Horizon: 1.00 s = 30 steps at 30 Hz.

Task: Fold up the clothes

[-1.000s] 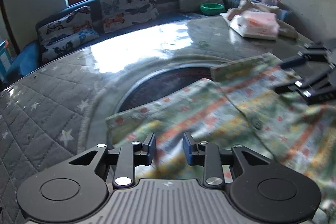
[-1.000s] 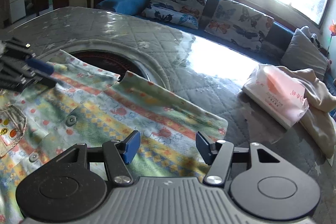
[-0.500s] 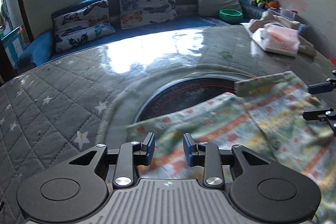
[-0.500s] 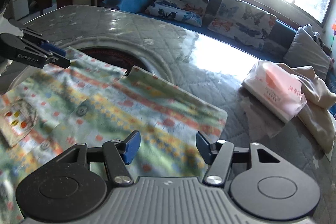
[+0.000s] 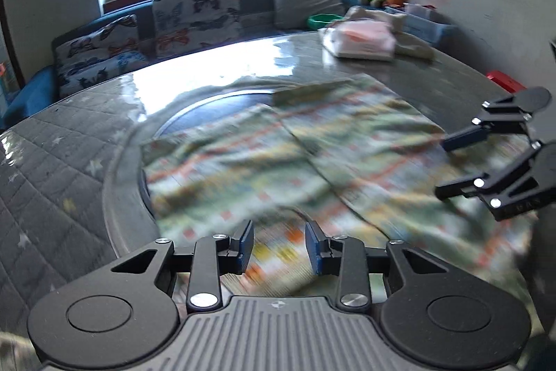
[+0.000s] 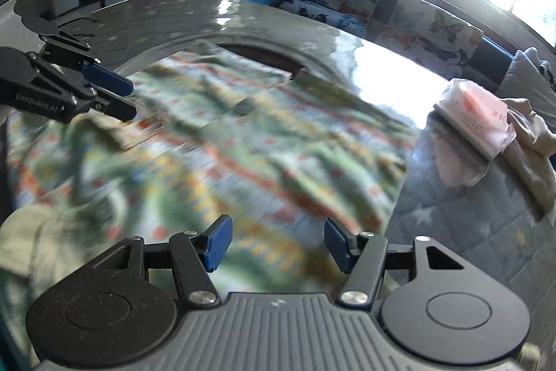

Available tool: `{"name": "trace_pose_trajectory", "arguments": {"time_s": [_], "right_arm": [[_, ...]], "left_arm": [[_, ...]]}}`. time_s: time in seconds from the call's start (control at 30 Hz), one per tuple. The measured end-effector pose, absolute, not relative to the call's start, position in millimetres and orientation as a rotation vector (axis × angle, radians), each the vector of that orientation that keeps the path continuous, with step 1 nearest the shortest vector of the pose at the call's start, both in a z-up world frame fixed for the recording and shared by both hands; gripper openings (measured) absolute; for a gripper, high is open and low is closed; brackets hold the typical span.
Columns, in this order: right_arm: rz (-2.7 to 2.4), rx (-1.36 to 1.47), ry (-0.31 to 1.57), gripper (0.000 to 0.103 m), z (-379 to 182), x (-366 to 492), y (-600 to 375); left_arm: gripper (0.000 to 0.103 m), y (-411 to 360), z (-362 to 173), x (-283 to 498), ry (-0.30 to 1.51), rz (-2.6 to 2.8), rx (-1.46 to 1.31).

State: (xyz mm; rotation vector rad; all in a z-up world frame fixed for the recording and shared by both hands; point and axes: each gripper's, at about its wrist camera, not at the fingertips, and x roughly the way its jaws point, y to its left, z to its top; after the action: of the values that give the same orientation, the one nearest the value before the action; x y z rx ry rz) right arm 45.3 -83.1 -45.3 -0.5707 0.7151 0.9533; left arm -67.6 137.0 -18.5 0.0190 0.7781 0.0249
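Observation:
A colourful patterned garment (image 5: 295, 155) lies spread on the round grey quilted table (image 5: 52, 162), blurred by motion; it also fills the right wrist view (image 6: 243, 145). My left gripper (image 5: 279, 246) is open and empty above the garment's near edge. My right gripper (image 6: 276, 244) is open wider and empty above the garment's right part. Each gripper shows in the other's view: the right one (image 5: 448, 166) at the right, the left one (image 6: 128, 99) at the left, both open.
A dark round recess (image 5: 215, 110) sits at the table's middle, partly under the garment. A white and pink plastic bag (image 6: 476, 120) and beige cloth (image 6: 531, 148) lie at the table's far side. A sofa with butterfly cushions (image 5: 194, 16) stands behind.
Both grippers have pulled back and risen, so more of the garment shows. The right gripper's fingers now appear lower and nearer in the left view. Both stay open.

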Motion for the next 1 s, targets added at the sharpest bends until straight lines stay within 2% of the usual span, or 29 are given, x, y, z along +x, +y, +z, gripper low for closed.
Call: {"name": "trace_pose_trajectory", "arguments": {"time_s": [0.33, 0.7, 0.8, 1.0], "right_arm": [[0.983, -0.615, 0.687, 0.061, -39.9, -7.8, -108.5], [0.968, -0.575, 0.689, 0.061, -43.0, -26.9, -124.8], [0.955, -0.524, 0.696, 0.061, -39.5, -24.1, -134.1], [0.818, -0.399, 0.68, 0.061, -30.0, -6.9, -170.0]], "left_arm": [[0.039, 101.7, -31.2, -114.9, 0.781, 0.003, 0.064], [0.041, 92.0, -21.2, -122.8, 0.765, -0.015, 0.089], [0.049, 90.8, -13.6, -119.4, 0.749, -0.016, 0.082], [0.057, 78.3, -1.0, -105.9, 0.719, -0.046, 0.048]]}}
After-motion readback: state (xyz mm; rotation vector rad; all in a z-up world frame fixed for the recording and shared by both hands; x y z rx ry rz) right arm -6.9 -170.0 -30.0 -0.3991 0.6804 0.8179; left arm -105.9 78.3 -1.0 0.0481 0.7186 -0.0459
